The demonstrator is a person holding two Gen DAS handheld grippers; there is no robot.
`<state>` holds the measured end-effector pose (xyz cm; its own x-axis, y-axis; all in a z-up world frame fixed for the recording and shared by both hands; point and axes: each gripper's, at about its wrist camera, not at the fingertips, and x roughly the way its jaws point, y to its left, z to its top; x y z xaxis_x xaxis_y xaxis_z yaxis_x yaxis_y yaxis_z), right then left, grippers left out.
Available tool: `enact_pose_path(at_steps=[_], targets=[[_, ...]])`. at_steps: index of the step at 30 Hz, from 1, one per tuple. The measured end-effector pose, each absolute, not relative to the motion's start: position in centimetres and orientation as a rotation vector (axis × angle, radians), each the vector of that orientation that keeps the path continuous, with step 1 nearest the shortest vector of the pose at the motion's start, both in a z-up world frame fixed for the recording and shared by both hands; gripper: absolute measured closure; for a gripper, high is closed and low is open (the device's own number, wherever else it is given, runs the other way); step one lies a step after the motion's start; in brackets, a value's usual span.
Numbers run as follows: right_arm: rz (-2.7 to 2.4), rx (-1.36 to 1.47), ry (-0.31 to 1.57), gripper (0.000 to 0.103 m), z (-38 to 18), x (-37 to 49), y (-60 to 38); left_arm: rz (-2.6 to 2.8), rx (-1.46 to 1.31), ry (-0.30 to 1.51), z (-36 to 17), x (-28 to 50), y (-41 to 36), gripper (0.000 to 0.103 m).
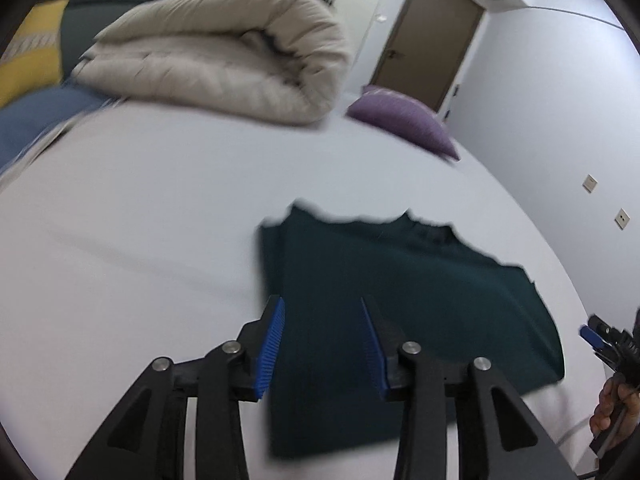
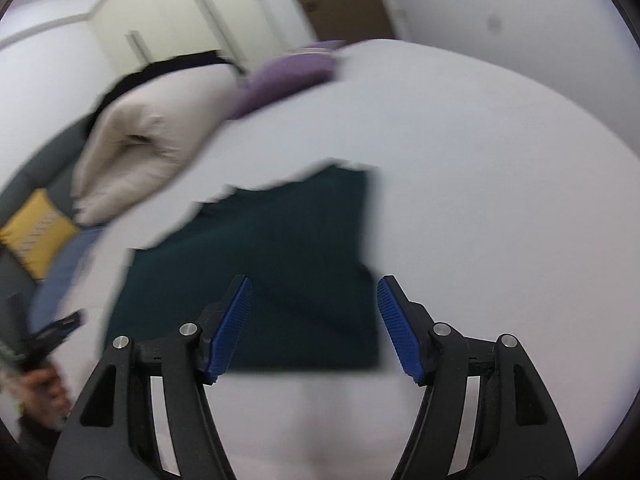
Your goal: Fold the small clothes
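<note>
A dark teal garment [image 1: 400, 304] lies folded flat on the white bed sheet [image 1: 140, 240]. My left gripper [image 1: 323, 308] is open and empty, held above the garment's near left part. The right gripper [image 1: 596, 336] shows at the right edge of the left wrist view, off the garment's right side. In the right wrist view the garment [image 2: 272, 268] lies ahead, and my right gripper [image 2: 314, 286] is open and empty above its near right corner. The left gripper [image 2: 60, 328] shows blurred at the left edge there.
A rolled beige duvet [image 1: 224, 52] lies at the far side of the bed, a purple pillow [image 1: 404, 120] to its right. A yellow cushion [image 1: 32, 60] and grey sofa sit at the far left. A brown door [image 1: 428, 36] and a wall stand beyond.
</note>
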<state>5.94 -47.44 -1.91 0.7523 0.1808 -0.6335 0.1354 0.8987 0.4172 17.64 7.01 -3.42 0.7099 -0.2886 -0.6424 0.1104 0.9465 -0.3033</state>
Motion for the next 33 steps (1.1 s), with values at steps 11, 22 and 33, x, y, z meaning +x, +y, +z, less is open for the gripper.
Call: enact_pose_path(at_steps=[11, 22, 33], targets=[[0.358, 0.779, 0.861, 0.039, -9.1, 25.2, -37.3, -0.197, -0.115, 0.842, -8.9, 30.4, 0.1, 0.058], [0.206, 1.049, 0.624, 0.080, -14.1, 24.3, -52.1, -0.220, -0.210, 0.830, -11.7, 30.8, 2.0, 0.058], [0.075, 0.954, 0.604, 0.073, -9.8, 21.1, -52.2, -0.209, -0.151, 0.821, -12.0, 30.6, 0.9, 0.052]])
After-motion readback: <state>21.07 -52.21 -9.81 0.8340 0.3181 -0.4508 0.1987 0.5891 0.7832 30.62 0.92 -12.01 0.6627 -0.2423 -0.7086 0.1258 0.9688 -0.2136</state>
